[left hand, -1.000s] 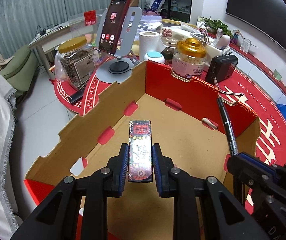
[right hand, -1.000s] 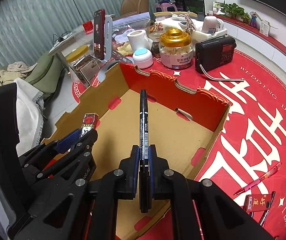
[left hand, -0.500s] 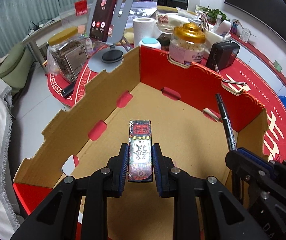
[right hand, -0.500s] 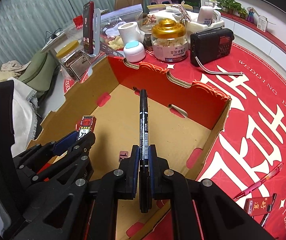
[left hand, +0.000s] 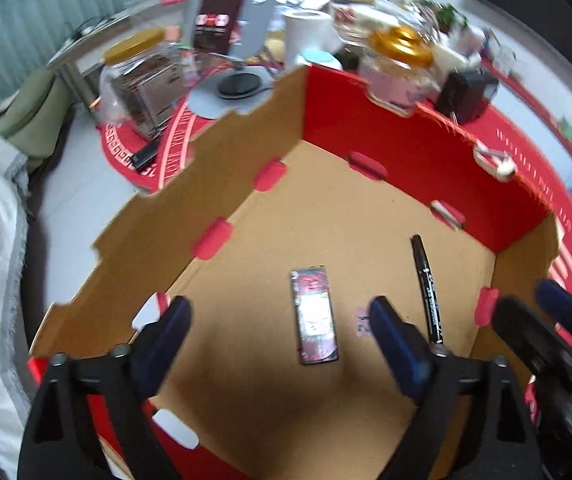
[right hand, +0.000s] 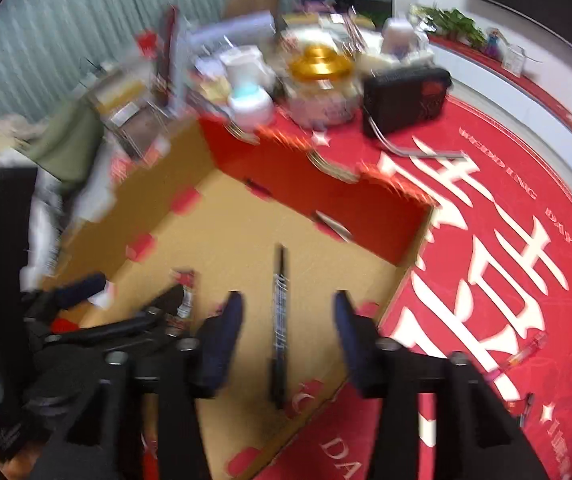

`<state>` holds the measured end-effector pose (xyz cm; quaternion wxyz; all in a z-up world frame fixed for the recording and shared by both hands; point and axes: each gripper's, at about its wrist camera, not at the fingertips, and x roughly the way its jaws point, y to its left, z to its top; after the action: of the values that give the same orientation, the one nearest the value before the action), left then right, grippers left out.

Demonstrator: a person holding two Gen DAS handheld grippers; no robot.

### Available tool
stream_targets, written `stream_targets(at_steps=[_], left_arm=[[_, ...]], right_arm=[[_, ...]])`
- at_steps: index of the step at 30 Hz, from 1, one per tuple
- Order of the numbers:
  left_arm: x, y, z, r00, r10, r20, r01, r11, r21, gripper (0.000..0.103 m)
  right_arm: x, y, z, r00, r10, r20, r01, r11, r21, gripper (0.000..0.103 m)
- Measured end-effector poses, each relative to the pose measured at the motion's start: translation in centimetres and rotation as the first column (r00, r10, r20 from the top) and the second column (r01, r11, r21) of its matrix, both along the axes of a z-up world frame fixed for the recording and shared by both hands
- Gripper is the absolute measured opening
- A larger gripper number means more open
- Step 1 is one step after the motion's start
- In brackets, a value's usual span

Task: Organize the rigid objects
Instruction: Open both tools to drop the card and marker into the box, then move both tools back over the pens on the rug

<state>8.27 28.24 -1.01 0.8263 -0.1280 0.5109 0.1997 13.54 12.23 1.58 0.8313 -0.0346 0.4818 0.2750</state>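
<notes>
A red and brown cardboard box (left hand: 406,160) stands open on the table. A small red patterned pack (left hand: 314,316) lies on its floor, loose between the wide-apart fingers of my left gripper (left hand: 281,344), which is open. A black marker (left hand: 428,290) lies in the box to the pack's right. In the right wrist view the marker (right hand: 279,320) sits loose between the spread fingers of my right gripper (right hand: 288,338), which is open. The pack (right hand: 185,290) shows at the left, partly hidden by the left gripper. The box wall (right hand: 326,184) is behind.
Behind the box stand a gold-lidded jar (left hand: 400,60), a black radio (right hand: 406,96), a paper roll (left hand: 306,36), a phone on a stand (left hand: 221,20) and a jar of dried goods (left hand: 141,76). A red pen (right hand: 526,352) lies on the red mat at right.
Both grippers have opened. The pack and the marker have dropped from the fingers and lie on the box floor. Both views are blurred by motion.
</notes>
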Motion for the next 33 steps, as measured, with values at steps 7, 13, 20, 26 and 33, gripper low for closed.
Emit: stream_targets(at_steps=[7,13,20,26,33], left_arm=[[-3.9,-1.6,2.4,0.991,-0.03,0.129,0.034,0.999,-0.033,0.103],[-6.6,-8.7,4.6,0.947,-0.23,0.224,0.238,0.971,-0.011,0.103],[-7.2,-20.7,0.9,0.861,-0.494,0.121,0.497,0.868,0.011,0.103],[-6.3,-24.8,-4.0,0.904,-0.428,0.011,0.428,0.902,-0.06,0.103],[-5.4,-25.7,-5.4,0.923,-0.386,-0.006,0.385,0.922,-0.039,0.103]], right_arm=[[-3.3,-5.1,2.9,0.999,-0.039,0.029,0.036,0.995,0.093,0.101],[-6.3,-15.3,0.9,0.971,-0.231,-0.054,0.236,0.967,0.101,0.1],[-9.4,-26.7,-2.8,0.867,-0.466,-0.177,0.483,0.873,0.066,0.1],[-12.1,-31.6,-5.0,0.817,-0.527,-0.235,0.551,0.833,0.047,0.1],[-13.5,-33.5,-5.2,0.805,-0.542,-0.242,0.572,0.817,0.073,0.1]])
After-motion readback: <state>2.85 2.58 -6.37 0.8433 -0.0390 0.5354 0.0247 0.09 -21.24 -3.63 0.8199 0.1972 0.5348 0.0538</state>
